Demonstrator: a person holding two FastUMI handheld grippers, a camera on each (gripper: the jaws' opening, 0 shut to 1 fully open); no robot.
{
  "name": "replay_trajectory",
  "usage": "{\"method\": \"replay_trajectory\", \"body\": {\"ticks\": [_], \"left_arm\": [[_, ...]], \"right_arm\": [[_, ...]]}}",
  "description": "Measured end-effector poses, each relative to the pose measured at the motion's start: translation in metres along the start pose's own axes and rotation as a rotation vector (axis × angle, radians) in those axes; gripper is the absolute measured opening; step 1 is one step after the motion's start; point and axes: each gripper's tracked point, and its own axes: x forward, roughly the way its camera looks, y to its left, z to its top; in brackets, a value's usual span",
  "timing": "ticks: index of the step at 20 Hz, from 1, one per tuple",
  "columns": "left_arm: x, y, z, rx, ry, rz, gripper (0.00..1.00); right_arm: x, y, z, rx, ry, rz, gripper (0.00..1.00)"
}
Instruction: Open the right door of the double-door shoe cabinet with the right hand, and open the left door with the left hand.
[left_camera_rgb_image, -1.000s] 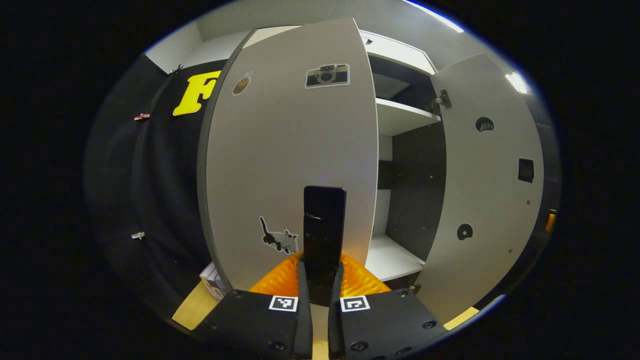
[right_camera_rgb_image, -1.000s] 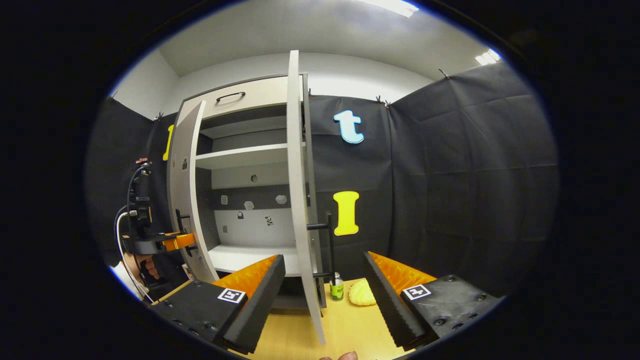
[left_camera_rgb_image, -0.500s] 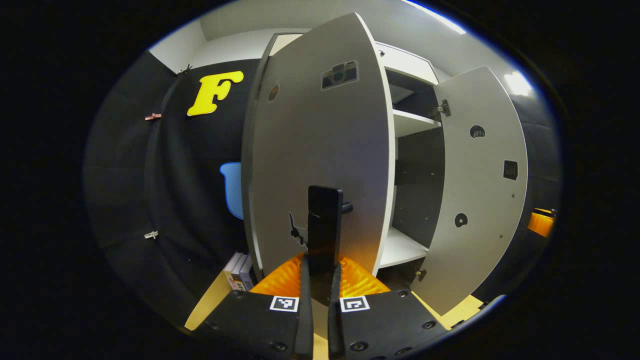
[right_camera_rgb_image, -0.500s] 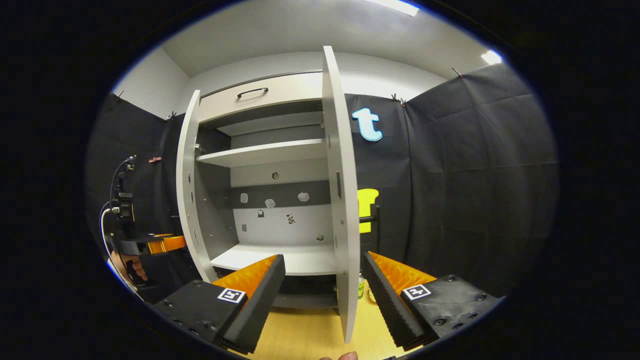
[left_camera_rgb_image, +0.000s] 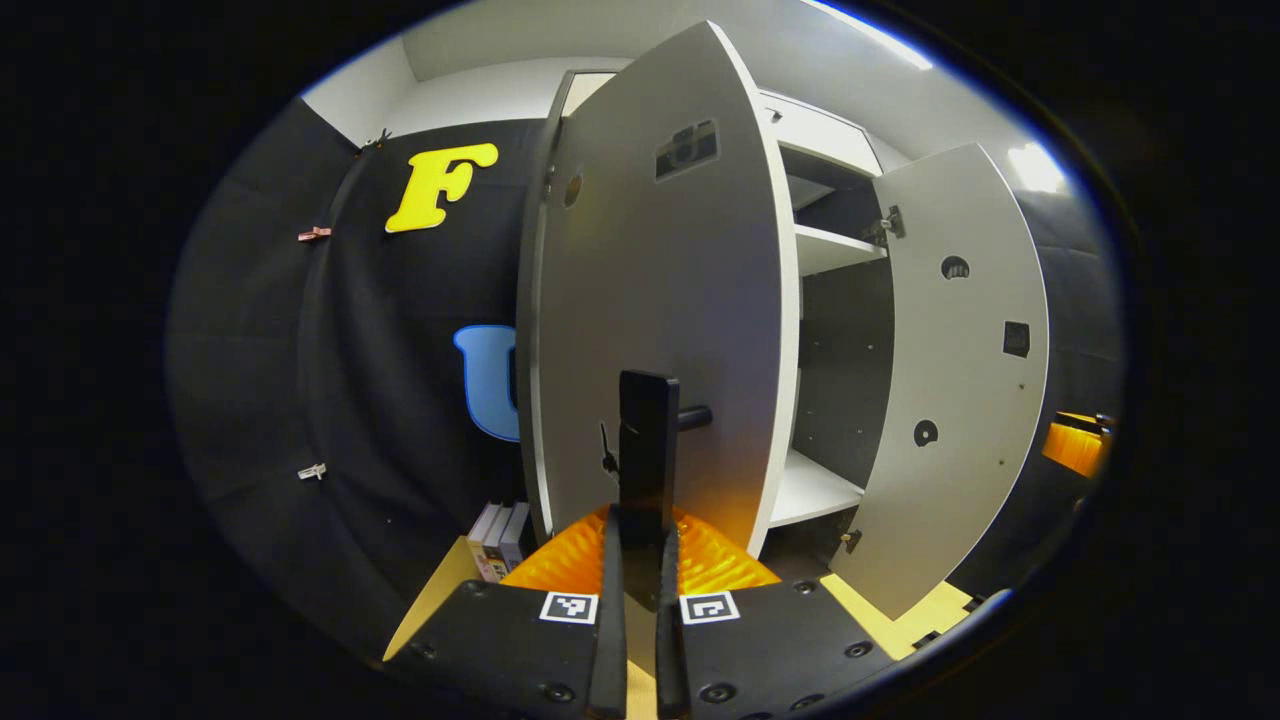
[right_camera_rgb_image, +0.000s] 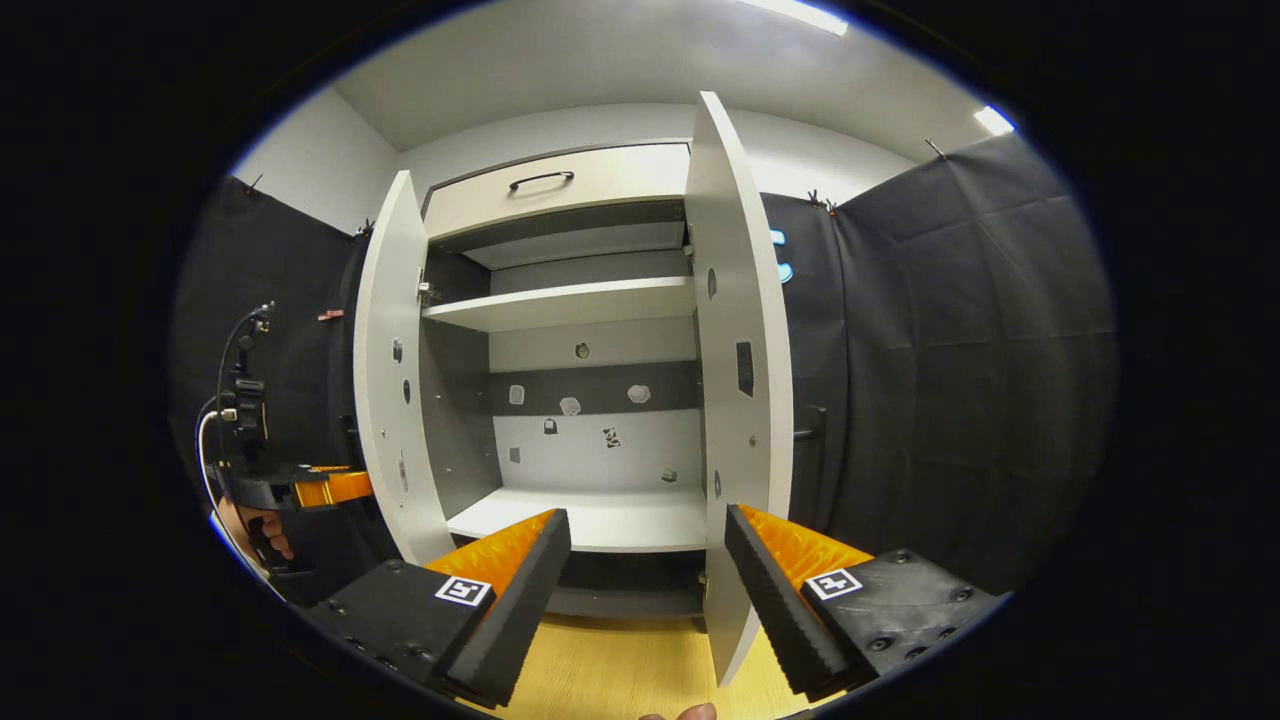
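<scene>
Shoe cabinet (right_camera_rgb_image: 560, 200) stands with both doors swung out, and everything here is placed against it. In the left gripper view, the left gripper (left_camera_rgb_image: 640, 560) has its two fingers drawn close together on the dark upright handle (left_camera_rgb_image: 648, 450) of the left door (left_camera_rgb_image: 660, 320), one finger on each side of the bar, pinching it. That door stands well out from the cabinet front, its outer face toward the camera, with a camera sticker (left_camera_rgb_image: 686, 148) near its top. Past the door's free edge the cabinet's inside shows: a white upper shelf (left_camera_rgb_image: 835, 250) and a white bottom shelf (left_camera_rgb_image: 812, 490). On the far side of the opening the right door (left_camera_rgb_image: 950, 380) hangs open, its inner face showing. A few books (left_camera_rgb_image: 498, 538) stand on the wooden floor beside the cabinet's left side.

In the right gripper view, the right gripper (right_camera_rgb_image: 645, 590) faces the open cabinet with its fingers spread wide, nothing between them. The right door (right_camera_rgb_image: 740, 380) stands open just beyond the gripper, its dark handle (right_camera_rgb_image: 812, 450) on the outer face away from the opening. The left door (right_camera_rgb_image: 390, 370) stands open at the cabinet's other side, and beside it the left gripper (right_camera_rgb_image: 335, 487) shows farther off, a hand (right_camera_rgb_image: 262, 528) below it. Small stickers dot the cabinet's back panel (right_camera_rgb_image: 590, 440). A drawer front with a dark handle (right_camera_rgb_image: 540, 180) tops the cabinet.
</scene>
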Motion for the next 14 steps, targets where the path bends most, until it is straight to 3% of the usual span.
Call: {"method": "replay_trajectory", "body": {"ticks": [8, 14], "left_arm": [[-0.012, 0.028, -0.002, 0.002, 0.005, 0.038, 0.16], [-0.022, 0.075, -0.019, -0.021, 0.051, 0.108, 0.14]], "right_arm": [[0.002, 0.023, -0.008, 0.005, 0.016, 0.033, 0.98], [0.003, 0.027, -0.009, 0.008, 0.015, 0.021, 0.98]]}}
